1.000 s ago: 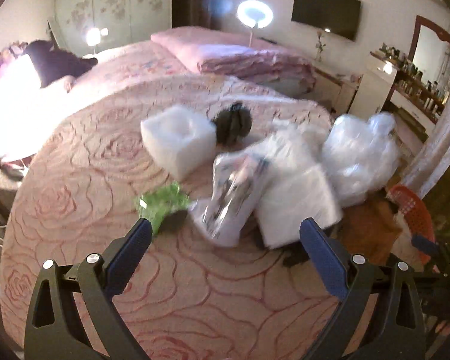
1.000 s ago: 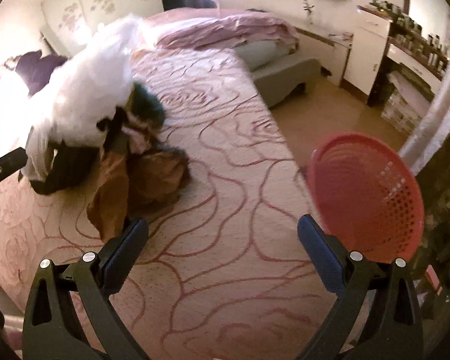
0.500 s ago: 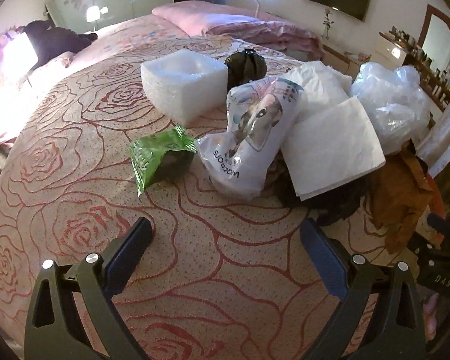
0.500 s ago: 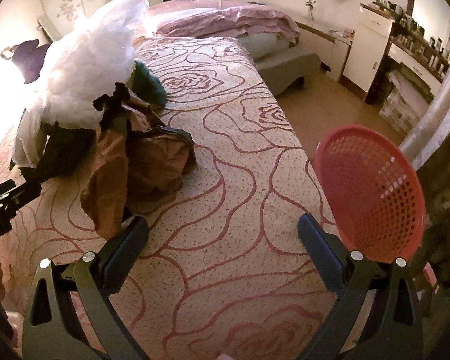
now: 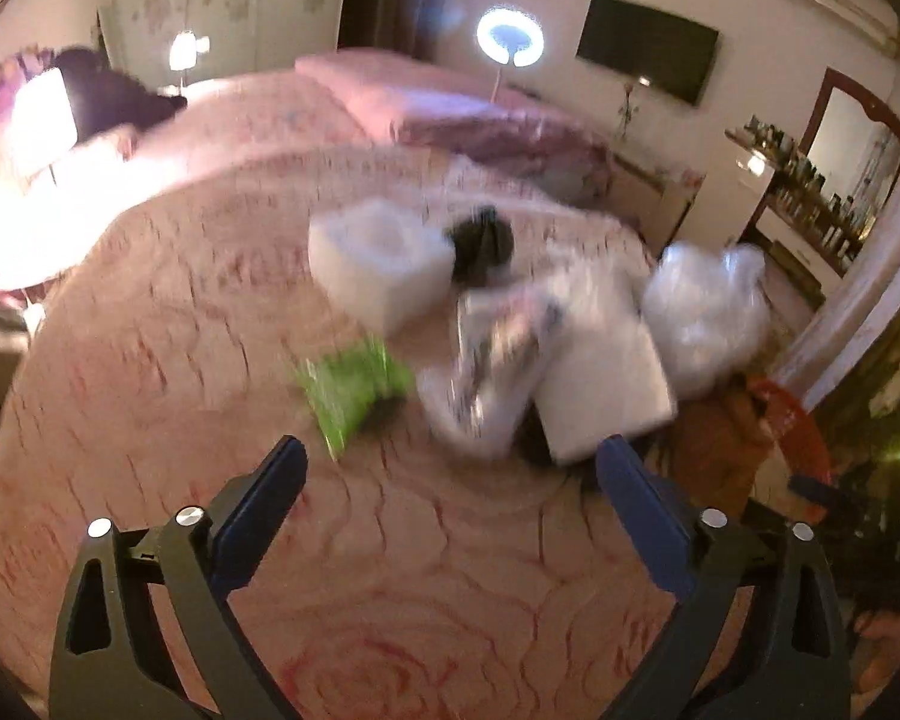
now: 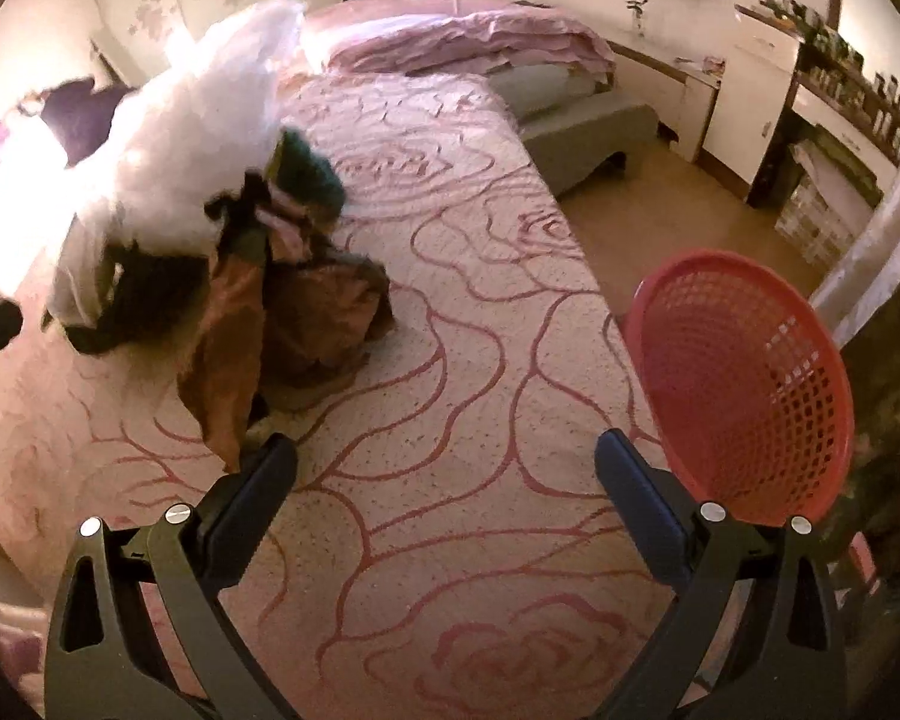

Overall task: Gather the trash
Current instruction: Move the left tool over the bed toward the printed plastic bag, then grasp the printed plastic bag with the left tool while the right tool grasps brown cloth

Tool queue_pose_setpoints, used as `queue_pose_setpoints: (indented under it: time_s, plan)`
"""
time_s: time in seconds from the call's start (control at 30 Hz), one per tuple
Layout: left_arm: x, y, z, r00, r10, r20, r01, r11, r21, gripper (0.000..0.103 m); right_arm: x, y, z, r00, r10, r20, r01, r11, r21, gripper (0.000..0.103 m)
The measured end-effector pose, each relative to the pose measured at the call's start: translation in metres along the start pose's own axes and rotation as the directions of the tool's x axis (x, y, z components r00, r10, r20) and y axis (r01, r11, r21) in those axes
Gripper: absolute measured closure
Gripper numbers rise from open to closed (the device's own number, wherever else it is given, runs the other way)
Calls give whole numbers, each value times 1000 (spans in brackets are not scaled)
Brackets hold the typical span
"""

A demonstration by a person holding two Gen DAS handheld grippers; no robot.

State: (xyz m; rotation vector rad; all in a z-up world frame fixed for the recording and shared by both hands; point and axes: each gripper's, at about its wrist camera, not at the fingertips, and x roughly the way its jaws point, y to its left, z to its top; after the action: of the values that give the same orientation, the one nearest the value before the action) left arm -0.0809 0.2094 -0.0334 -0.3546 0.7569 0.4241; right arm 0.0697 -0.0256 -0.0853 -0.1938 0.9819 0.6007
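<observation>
Trash lies in a heap on the rose-patterned bedspread point(image 5: 426, 588). In the blurred left wrist view I make out a green wrapper point(image 5: 354, 390), a white foam block point(image 5: 378, 270), a printed plastic bag point(image 5: 492, 372), a flat white packet point(image 5: 600, 384), a clear plastic bag point(image 5: 708, 312) and a dark bundle point(image 5: 480, 240). My left gripper point(image 5: 450, 468) hovers short of the heap, its jaws closing with nothing between them. My right gripper point(image 6: 444, 468) stands open and empty over the bedspread point(image 6: 450, 360), with brown cloth point(image 6: 282, 330) and white plastic point(image 6: 192, 138) to its left. A red mesh basket point(image 6: 744, 372) stands beside its right finger.
Folded pink bedding point(image 6: 468, 42) lies at the far end of the bed. A grey bench point(image 6: 576, 120) and bare floor point(image 6: 660, 228) sit beyond the bed's right edge. A dresser with bottles point(image 5: 810, 198), a wall television point(image 5: 648, 54) and a ring light point(image 5: 510, 36) line the far wall.
The left wrist view has pulled back from the heap and blurred; half a second ago it was nearer and sharp. Its fingers stand slightly closer together. The right wrist view is nearly unchanged.
</observation>
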Motion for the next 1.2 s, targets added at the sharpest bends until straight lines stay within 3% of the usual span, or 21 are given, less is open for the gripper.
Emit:
queue_pose_setpoints:
  time_s: [0.07, 0.33, 0.4, 0.57, 0.83, 0.87, 1.0, 1.2]
  plan:
    - [5, 0, 13, 1000, 1, 18, -1, 1000, 7, 26, -9, 0, 4, 999, 20, 37, -21, 1000, 5, 7]
    - [46, -11, 26, 998, -54, -27, 55, 997, 51, 31, -19, 15, 26, 994, 66, 84, -62, 996, -58, 7]
    - [53, -8, 26, 997, -55, -45, 58, 997, 49, 45, -16, 24, 31, 993, 89, 81, -83, 993, -80, 7]
    - [58, -6, 25, 996, -70, -57, 72, 996, 46, 65, -1, 43, 43, 990, 129, 53, -122, 986, -114, 7]
    - [50, -1, 21, 998, -61, -34, 63, 997, 50, 76, -4, 53, 53, 976, 215, 20, -212, 973, -96, 12]
    - [48, 1, 21, 998, -62, -30, 63, 997, 45, 88, -9, 51, 53, 975, 221, 29, -218, 972, -92, 12]
    - [39, 9, 24, 998, -56, -11, 56, 998, 27, 90, -18, 52, 53, 969, 244, 41, -239, 966, -98, 12]
    - [30, 14, 23, 999, -52, 5, 52, 999, 15, 90, 15, 58, 58, 966, 258, -35, -260, 963, -71, 12]
